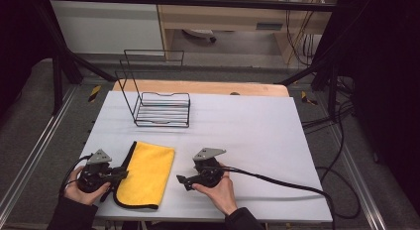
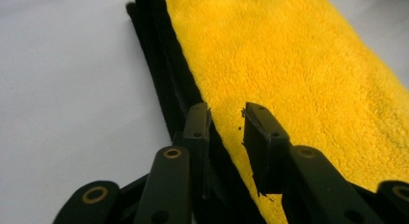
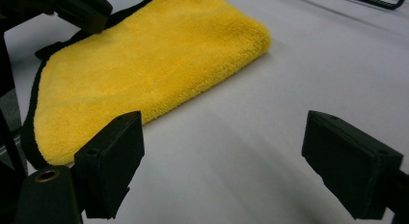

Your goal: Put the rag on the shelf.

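The yellow cloth [image 1: 145, 174] lay folded flat near the front left corner of the table [image 1: 247, 126], its black-trimmed edge toward the left side and front. A wire rack [image 1: 161, 109] stood well apart from it, toward the back edge.

The left gripper [image 2: 226, 120] was at the cloth's black-trimmed left edge. In the left gripper view, its jaws stood a narrow gap apart, straddling the border where trim met pile; they were not pressed together, and whether they touched the fabric could not be told.

The right gripper [image 1: 182, 181] rested on bare table just right of the cloth. In the right gripper view its jaws were spread wide, holding nothing.

Handling judgement: the cloth appeared light, soft and limp, with a deep pile. It would likely sag and unfold when lifted from one point. The stitched trim [image 2: 164, 64] probably offered the firmest hold; a pinch through all layers at an edge or corner would keep the fold together. Breakage was not a concern; slipping of loose layers was.
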`<state>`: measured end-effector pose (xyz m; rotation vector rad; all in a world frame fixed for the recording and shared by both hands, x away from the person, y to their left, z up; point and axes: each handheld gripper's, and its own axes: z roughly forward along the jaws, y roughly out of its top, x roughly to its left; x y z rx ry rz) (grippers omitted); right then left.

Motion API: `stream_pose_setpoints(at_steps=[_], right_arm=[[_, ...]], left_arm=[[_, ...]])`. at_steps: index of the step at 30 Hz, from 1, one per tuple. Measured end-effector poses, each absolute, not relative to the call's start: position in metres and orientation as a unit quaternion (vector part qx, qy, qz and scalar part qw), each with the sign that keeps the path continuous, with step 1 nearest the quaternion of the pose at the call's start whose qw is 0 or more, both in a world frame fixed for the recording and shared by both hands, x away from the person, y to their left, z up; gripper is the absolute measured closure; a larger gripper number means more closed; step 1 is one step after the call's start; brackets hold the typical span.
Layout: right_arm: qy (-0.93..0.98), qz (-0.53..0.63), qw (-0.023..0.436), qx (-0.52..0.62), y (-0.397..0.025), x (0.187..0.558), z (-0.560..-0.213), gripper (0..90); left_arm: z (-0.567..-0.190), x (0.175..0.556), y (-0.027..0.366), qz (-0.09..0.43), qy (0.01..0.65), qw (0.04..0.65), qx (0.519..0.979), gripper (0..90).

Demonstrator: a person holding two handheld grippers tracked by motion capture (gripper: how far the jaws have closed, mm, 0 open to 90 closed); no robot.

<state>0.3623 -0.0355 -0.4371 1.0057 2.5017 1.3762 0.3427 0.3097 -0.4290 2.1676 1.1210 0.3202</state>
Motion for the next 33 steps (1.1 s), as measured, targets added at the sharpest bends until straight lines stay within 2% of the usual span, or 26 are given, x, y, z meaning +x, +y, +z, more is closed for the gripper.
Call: stream_pose_setpoints(at_steps=[8,11,13,14,20,24,30,31,33], right_arm=[[0.823,0.454,0.049,0.337,-0.021,0.363,-0.443,17.0],[0.825,0.451,0.049,0.336,-0.018,0.362,-0.445,18.1],[0.826,0.450,0.048,0.335,-0.014,0.361,-0.447,19.6],[0.826,0.453,0.044,0.333,-0.010,0.361,-0.449,21.2],[0.830,0.447,0.046,0.331,-0.002,0.360,-0.452,23.6],[0.823,0.457,0.041,0.335,0.002,0.359,-0.452,26.8],[0.827,0.445,0.041,0.341,0.015,0.359,-0.455,29.2],[0.826,0.446,0.039,0.343,0.018,0.358,-0.456,30.6],[0.828,0.441,0.038,0.345,0.025,0.357,-0.457,33.2]], left_arm=[[-0.434,0.346,0.313,0.117,0.448,0.332,0.822,69.4],[-0.436,0.347,0.313,0.111,0.449,0.331,0.822,71.6],[-0.435,0.347,0.313,0.111,0.447,0.331,0.823,78.7],[-0.434,0.346,0.313,0.111,0.444,0.332,0.825,87.5],[-0.425,0.347,0.319,0.118,0.448,0.348,0.815,88.8],[-0.420,0.353,0.323,0.148,0.453,0.349,0.807,88.9],[-0.433,0.360,0.320,0.154,0.450,0.325,0.817,87.7],[-0.432,0.359,0.321,0.159,0.449,0.330,0.815,85.8],[-0.433,0.357,0.322,0.172,0.452,0.326,0.812,74.2]])
